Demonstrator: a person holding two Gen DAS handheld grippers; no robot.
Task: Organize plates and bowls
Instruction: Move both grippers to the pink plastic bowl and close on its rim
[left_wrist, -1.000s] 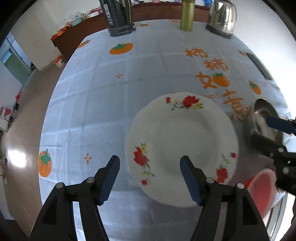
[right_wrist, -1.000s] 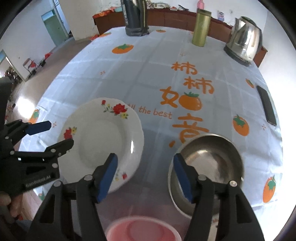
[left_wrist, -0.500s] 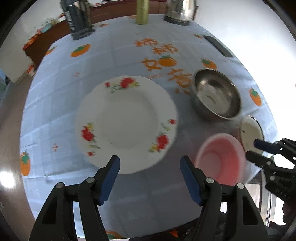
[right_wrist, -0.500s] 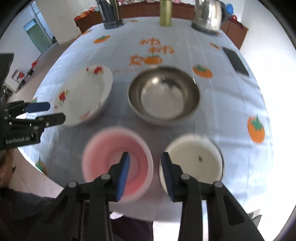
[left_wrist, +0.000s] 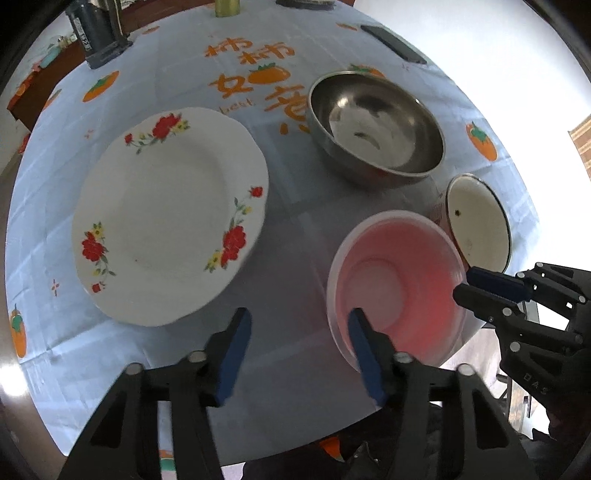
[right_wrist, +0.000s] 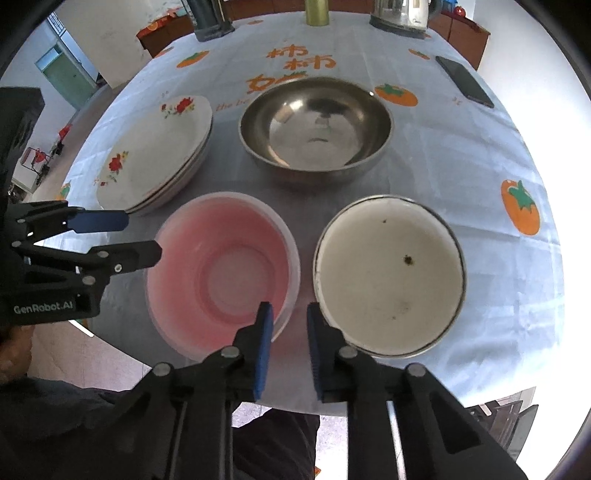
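The right gripper (right_wrist: 289, 325) is seen half closed, with a narrow gap between its blue pads; its left pad lies over the near rim of the pink bowl (right_wrist: 221, 273), but a firm hold cannot be confirmed. The left gripper (left_wrist: 297, 334) is wide open and holds nothing; its right pad is in front of the pink bowl's near edge.

Three bowls are counted on the tabletop (right_wrist: 461, 155): the pink bowl, a white enamel bowl (right_wrist: 389, 275) just beside it on the right, and a steel bowl (right_wrist: 316, 125) behind both. All three stand upright with the opening upward; being round, no long axis can be given. To the left, flowered plates (right_wrist: 159, 151) are stacked flat; from the side about three rims are visible, but the exact count is not sure. Farther away one black phone (right_wrist: 463, 81), one green bottle (right_wrist: 317, 11), one kettle (right_wrist: 400, 14) and one dark appliance (right_wrist: 210, 18) are seen.

Compared with one second ago, both grippers have been drawn back toward the near edge, so all bowls are now in view. The right gripper, wide open then, has been narrowed, while the left one has stayed open.
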